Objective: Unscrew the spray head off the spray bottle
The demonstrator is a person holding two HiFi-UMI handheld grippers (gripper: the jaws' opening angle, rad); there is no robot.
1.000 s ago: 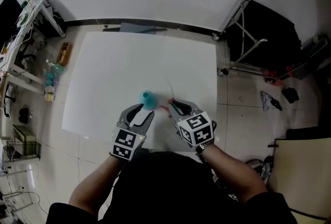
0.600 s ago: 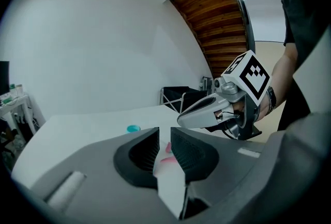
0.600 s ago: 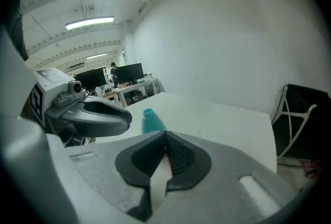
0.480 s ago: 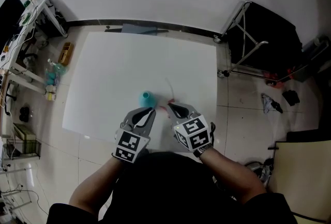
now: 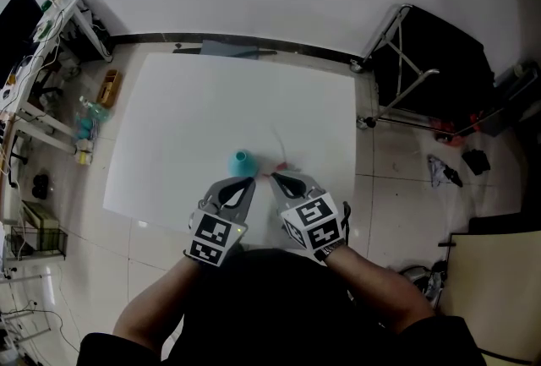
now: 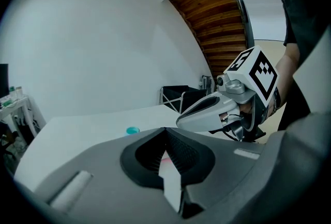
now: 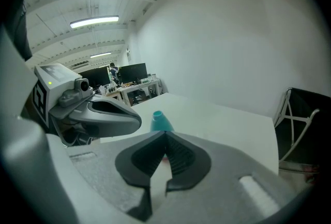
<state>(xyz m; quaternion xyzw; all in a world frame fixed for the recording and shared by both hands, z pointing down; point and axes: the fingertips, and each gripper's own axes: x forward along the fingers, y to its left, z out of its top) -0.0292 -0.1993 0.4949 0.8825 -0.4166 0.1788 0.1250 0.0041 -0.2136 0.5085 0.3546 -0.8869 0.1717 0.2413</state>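
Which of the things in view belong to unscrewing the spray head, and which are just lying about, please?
Job in hand:
- bottle, upright on the table
- spray head, already off, lying beside the bottle

Lying about:
- folding rack, off the table's right
- shelf, on the left
- box, on the floor

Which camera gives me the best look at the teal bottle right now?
The right gripper view: the teal bottle stands close, side-on, neck and shoulder clear. The head view shows it small from above; the left gripper view catches only its top.
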